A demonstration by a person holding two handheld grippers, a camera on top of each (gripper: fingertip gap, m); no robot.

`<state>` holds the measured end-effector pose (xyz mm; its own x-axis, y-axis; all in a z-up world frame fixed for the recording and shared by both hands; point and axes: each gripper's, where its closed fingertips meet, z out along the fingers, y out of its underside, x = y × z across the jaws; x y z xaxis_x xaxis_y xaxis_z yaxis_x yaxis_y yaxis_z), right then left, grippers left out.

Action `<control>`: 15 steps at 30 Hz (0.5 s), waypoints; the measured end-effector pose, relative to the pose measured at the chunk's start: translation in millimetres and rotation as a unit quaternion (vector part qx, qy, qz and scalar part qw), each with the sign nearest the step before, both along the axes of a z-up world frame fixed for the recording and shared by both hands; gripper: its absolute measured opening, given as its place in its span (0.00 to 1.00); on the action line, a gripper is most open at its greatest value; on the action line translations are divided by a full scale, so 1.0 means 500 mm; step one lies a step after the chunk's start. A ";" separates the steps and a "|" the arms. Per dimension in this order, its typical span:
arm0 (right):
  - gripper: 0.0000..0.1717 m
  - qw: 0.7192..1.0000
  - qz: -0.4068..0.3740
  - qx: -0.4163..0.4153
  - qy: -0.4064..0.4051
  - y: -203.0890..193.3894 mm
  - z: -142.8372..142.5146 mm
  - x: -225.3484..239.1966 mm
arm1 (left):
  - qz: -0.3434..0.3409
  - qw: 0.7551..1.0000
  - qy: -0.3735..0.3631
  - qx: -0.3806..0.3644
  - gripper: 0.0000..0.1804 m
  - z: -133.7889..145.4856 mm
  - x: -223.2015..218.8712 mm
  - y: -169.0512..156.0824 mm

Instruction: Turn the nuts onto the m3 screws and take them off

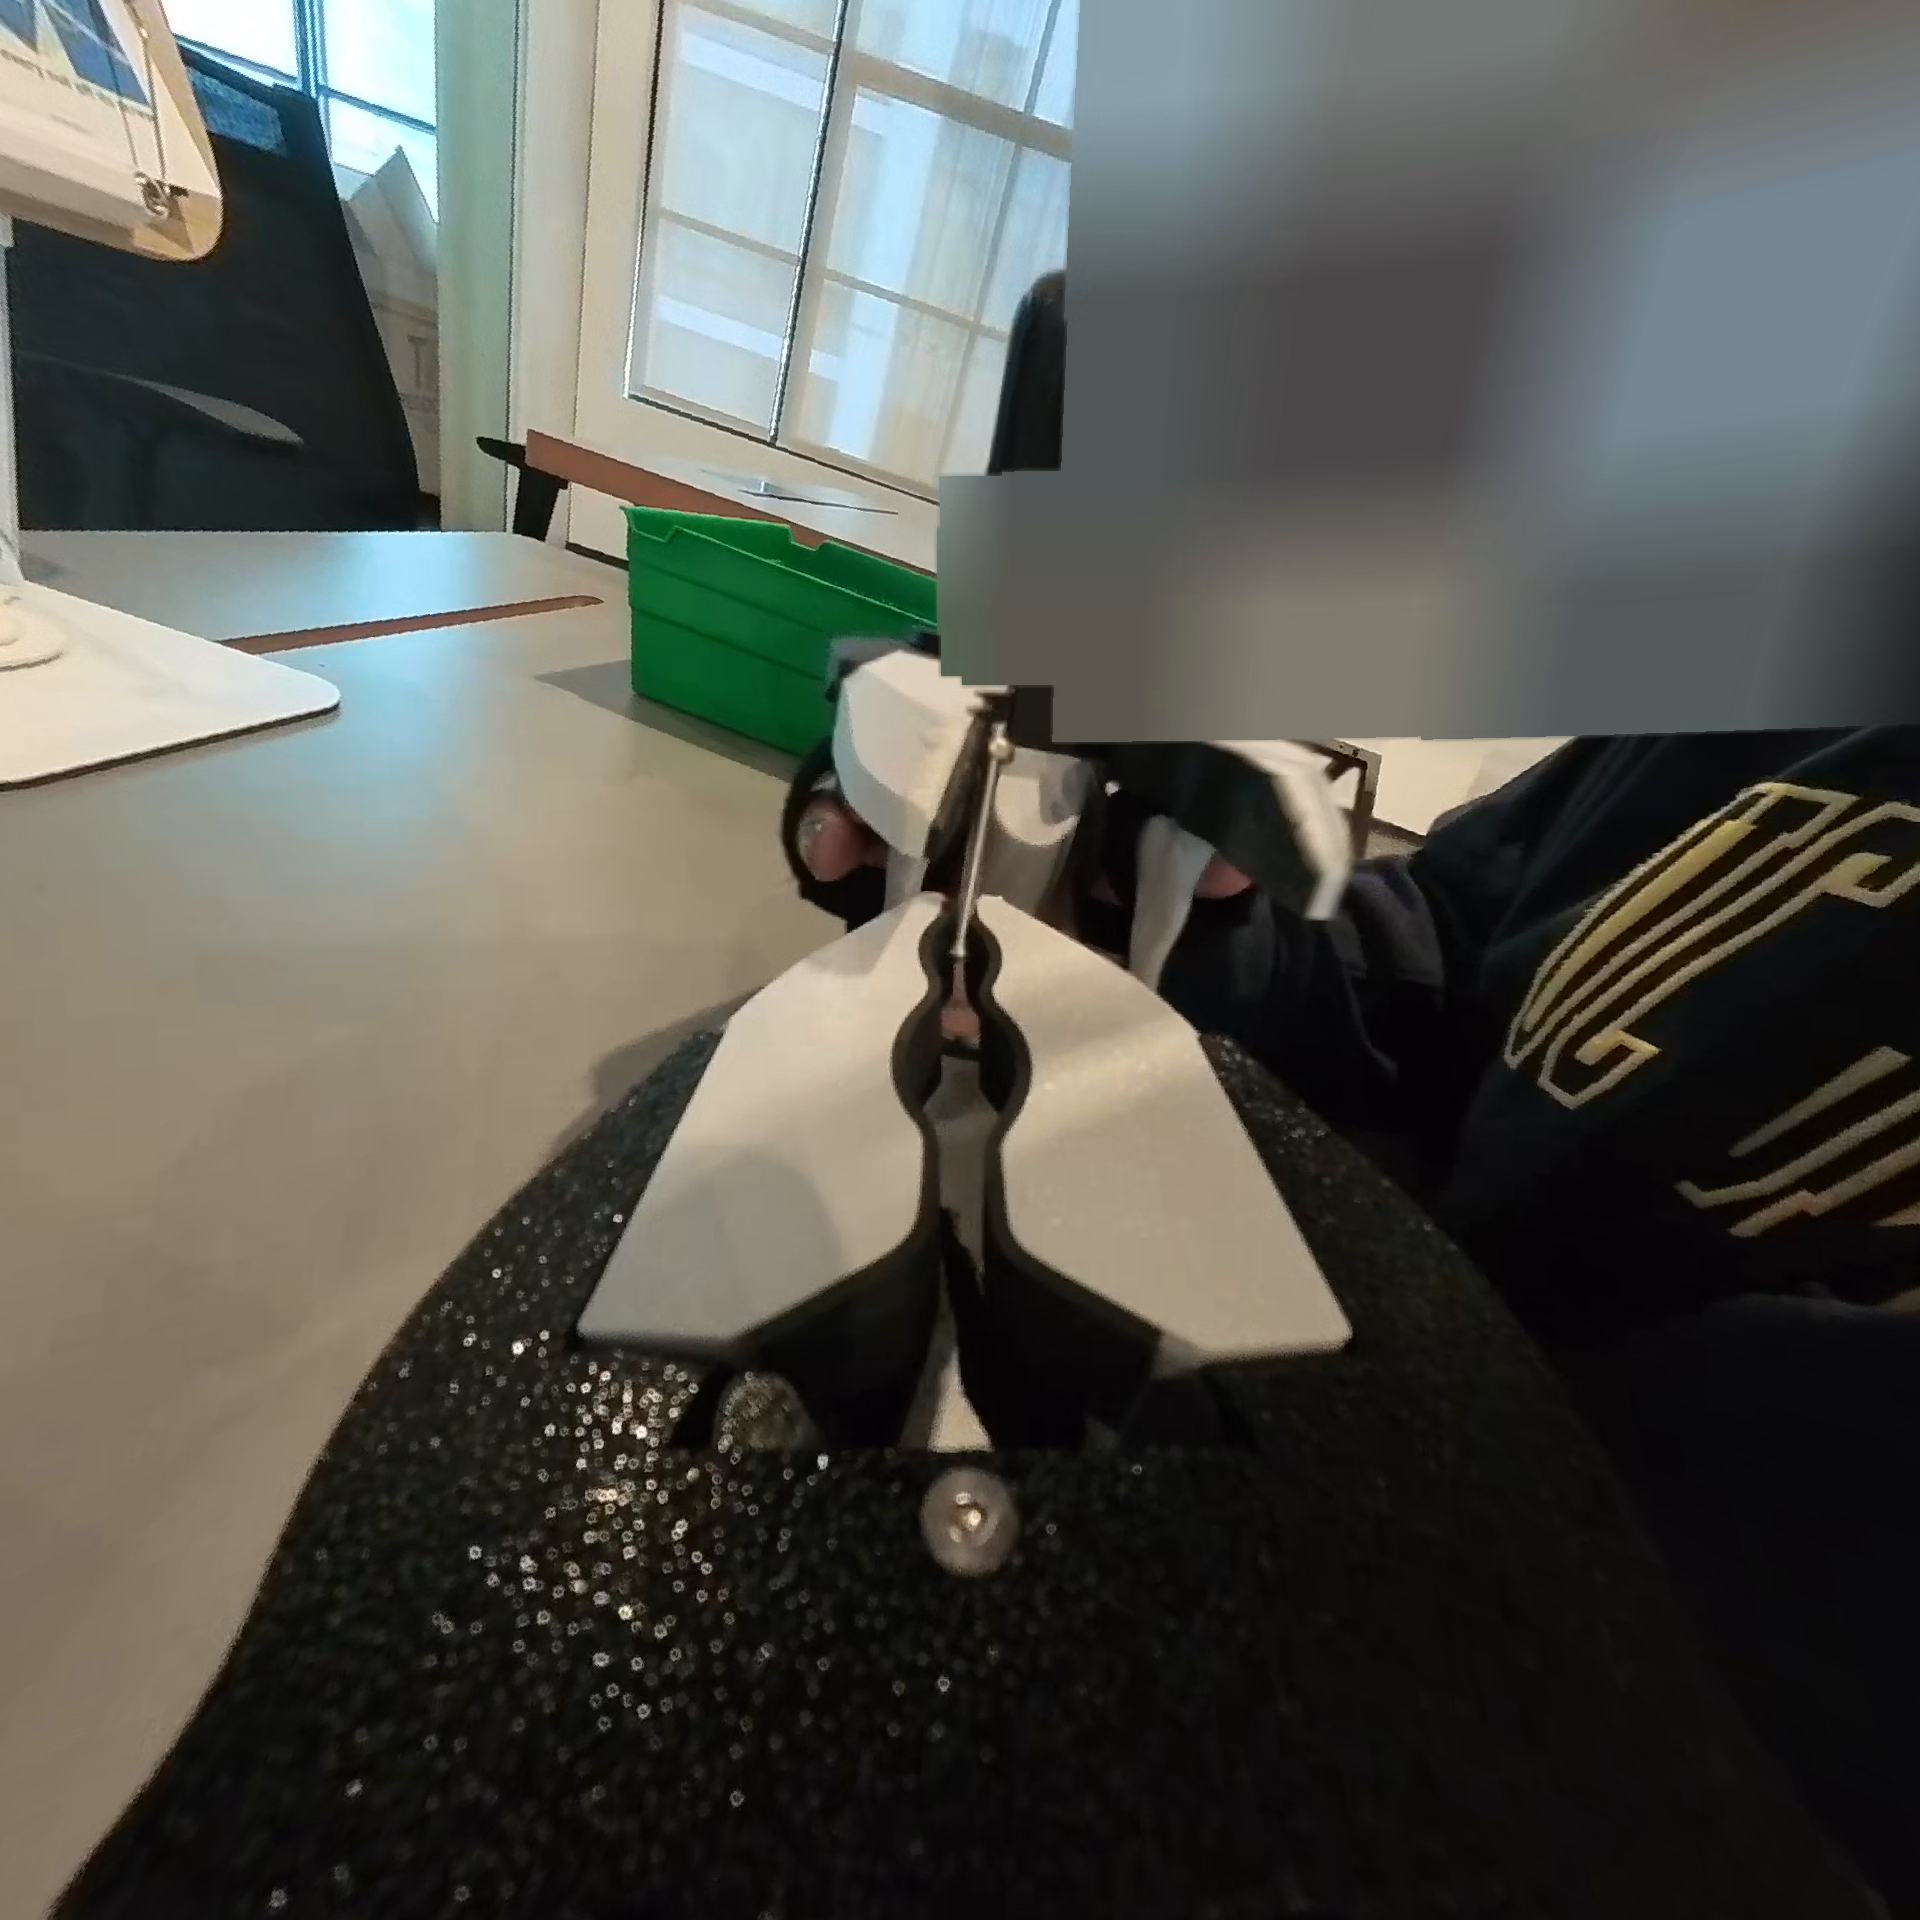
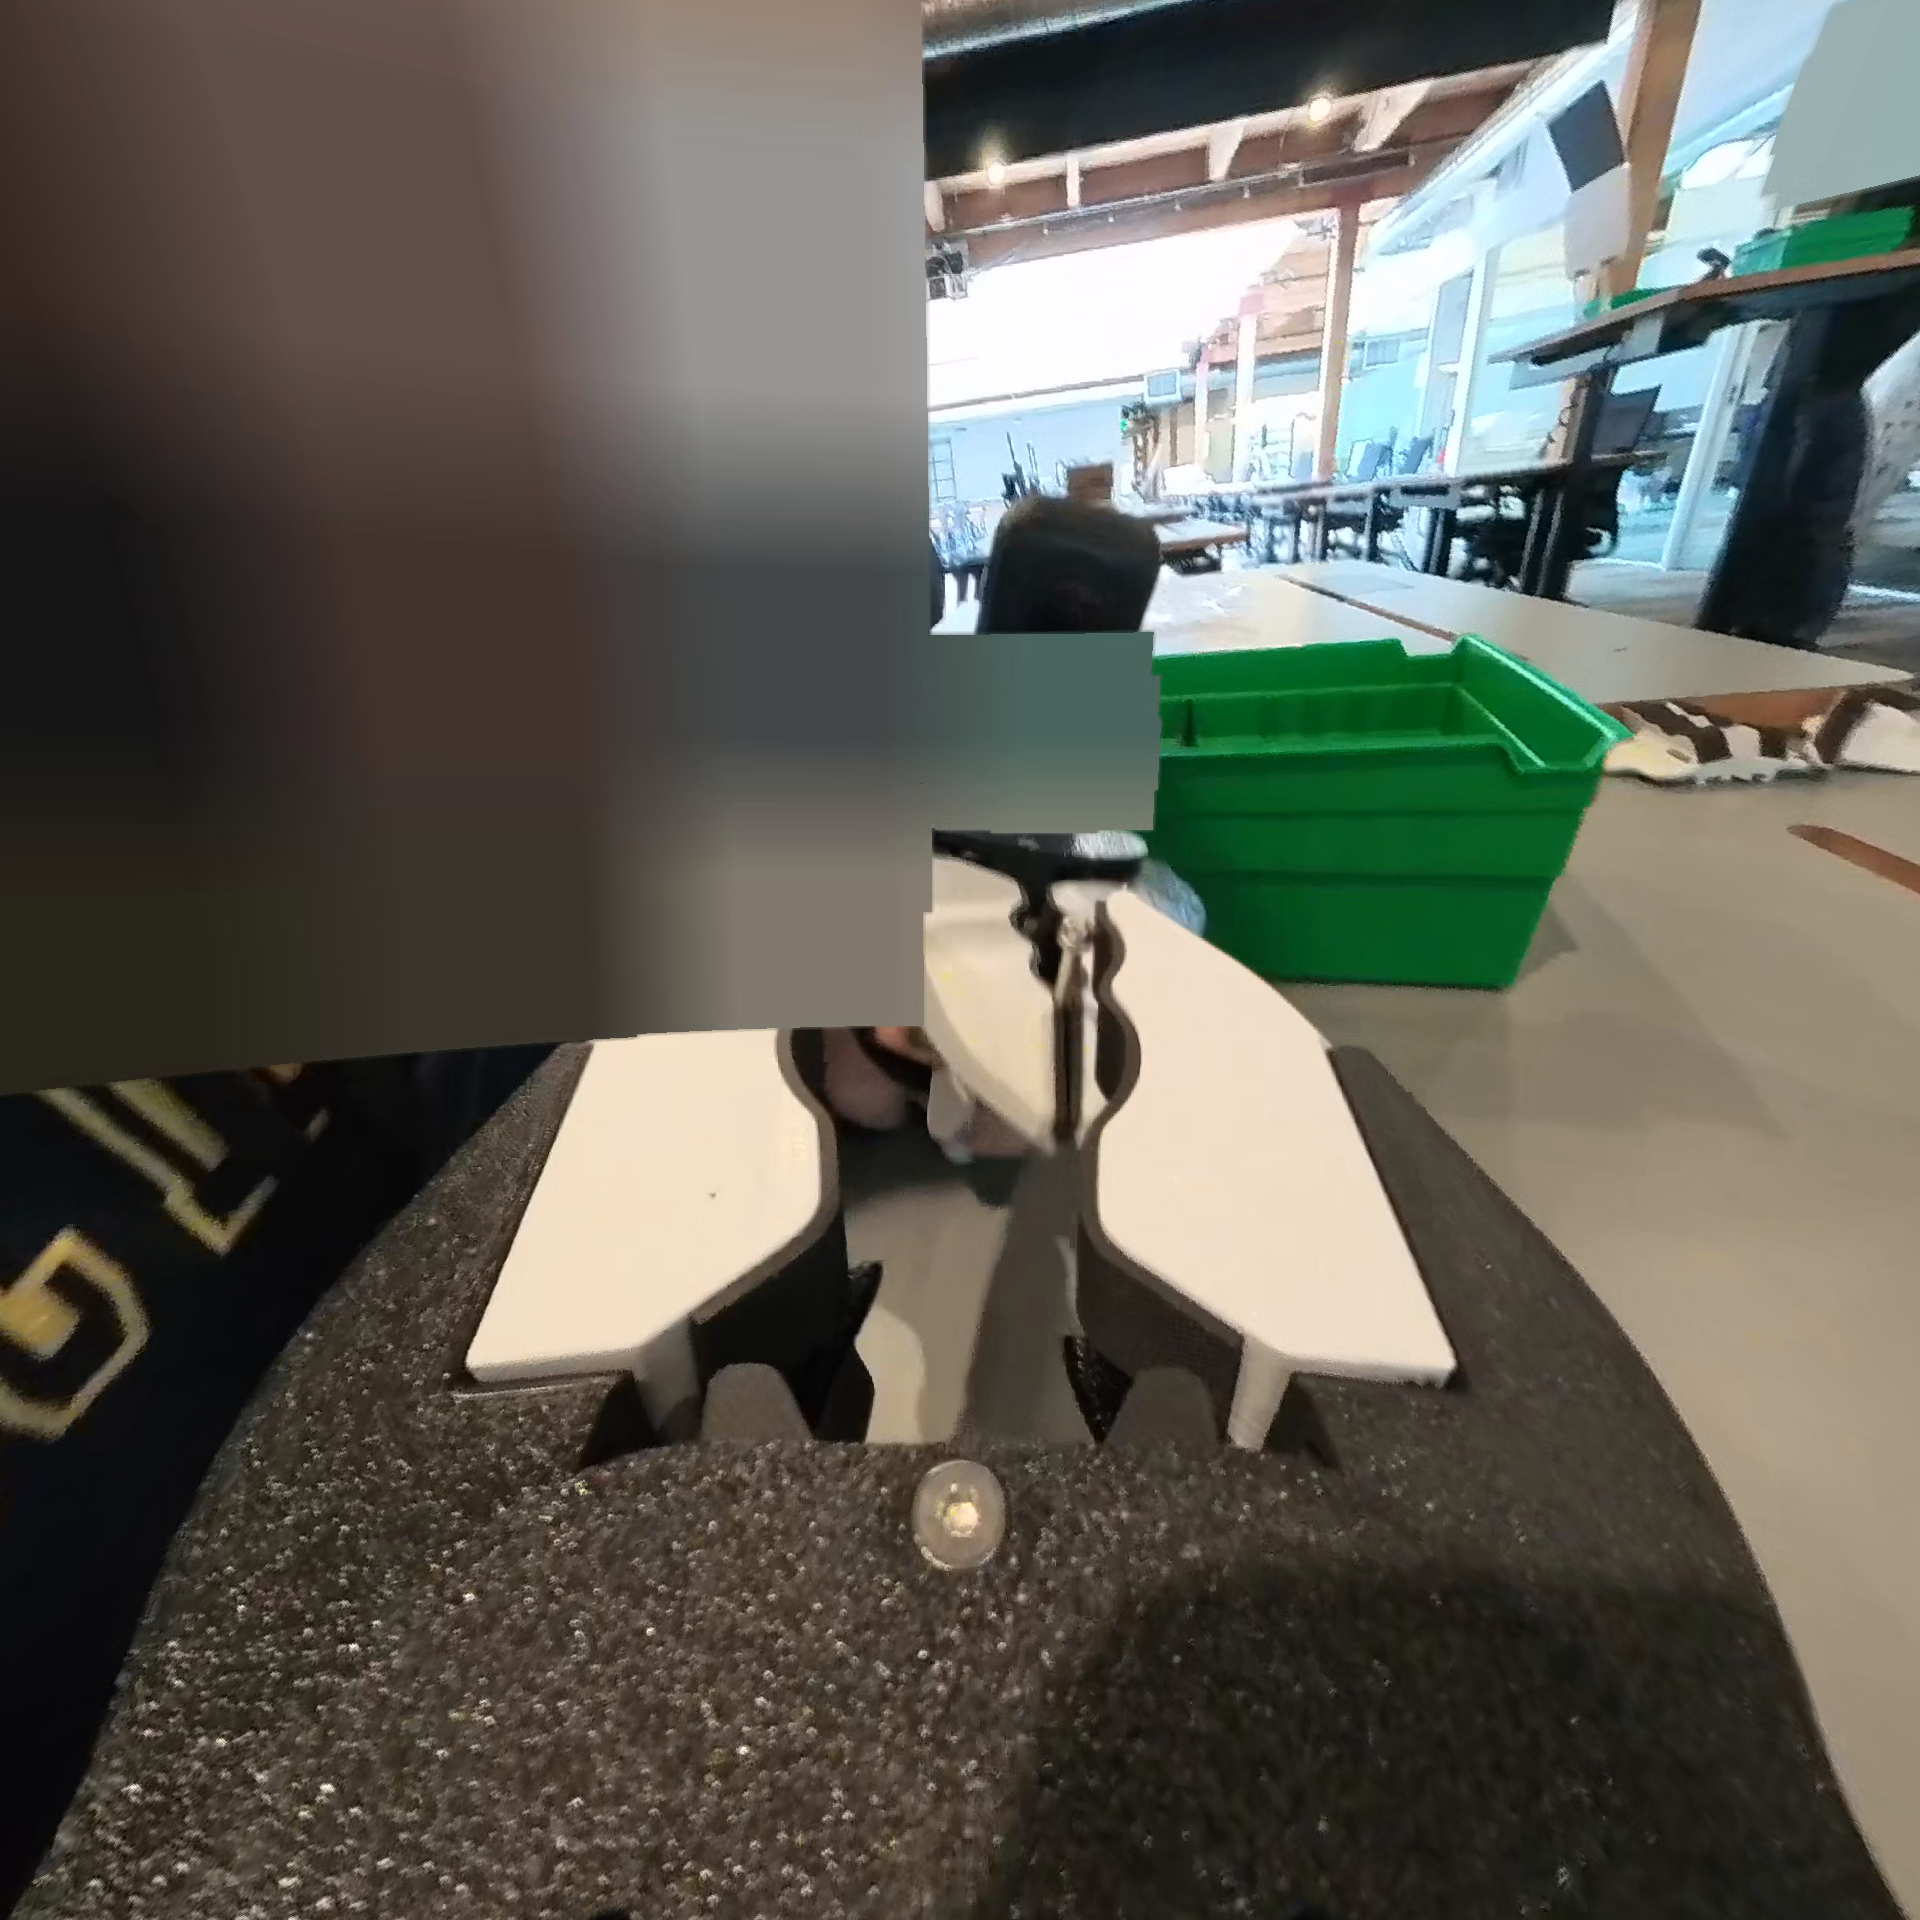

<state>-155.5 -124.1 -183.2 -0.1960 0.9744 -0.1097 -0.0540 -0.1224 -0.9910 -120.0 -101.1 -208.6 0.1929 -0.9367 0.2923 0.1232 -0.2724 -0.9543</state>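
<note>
Left gripper point(image 1: 961, 935): white fingers point(image 1: 831, 997) nearly together at the tips, clamped on the lower end of a thin silver screw point(image 1: 977, 842). The screw runs up and away from the tips, held in the air above the grey tabletop point(image 1: 364, 987), off the surface.

Top end of the screw carries a small rounded silver piece point(image 1: 1000, 744); nut or screw head, cannot tell. It sits right at the edge of a blurred patch.

Right gripper point(image 2: 961, 1049): its own two fingers stand well apart at the base. Its left fingertip is cut off by the blur patch, so the gap at the tips is not readable and I cannot tell whether it grips anything. From the left wrist view the right gripper point(image 1: 971, 790) shows one finger lying along the upper shaft of the screw, the other finger spread off to the side; contact with the screw cannot be settled.

In the right wrist view the screw point(image 2: 1068, 997) is smeared by motion, seen between the left gripper's tips.

Behind both grippers, toward the far edge of the tabletop: green bin point(image 2: 1382, 821), open top, contents hidden. A dark sleeve point(image 1: 1403, 1018) fills the right of the left wrist view.
</note>
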 end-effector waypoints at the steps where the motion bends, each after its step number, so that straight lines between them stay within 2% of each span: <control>1: 0.28 1.000 -0.004 0.002 -0.006 0.003 -0.006 0.007 | -0.001 1.000 0.000 0.000 0.00 0.000 0.000 -0.001; 4: 0.23 1.000 -0.017 -0.004 -0.002 0.017 -0.004 0.015 | 0.000 1.000 0.003 0.000 0.00 -0.001 0.001 0.000; 6: 0.23 0.999 -0.034 -0.005 0.023 0.027 0.013 0.014 | 0.000 1.000 -0.001 -0.005 0.00 -0.001 0.000 0.002; 15: 0.22 0.999 -0.037 -0.002 0.023 0.027 0.018 -0.007 | -0.008 1.000 -0.023 0.003 0.00 0.010 -0.003 -0.004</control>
<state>-158.8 -110.6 -174.1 -0.1285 0.9861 -0.1056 -0.1076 -0.1198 -0.9869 -121.4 -103.3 -203.6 0.1637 -0.9415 0.2946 0.1617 -0.2689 -0.9495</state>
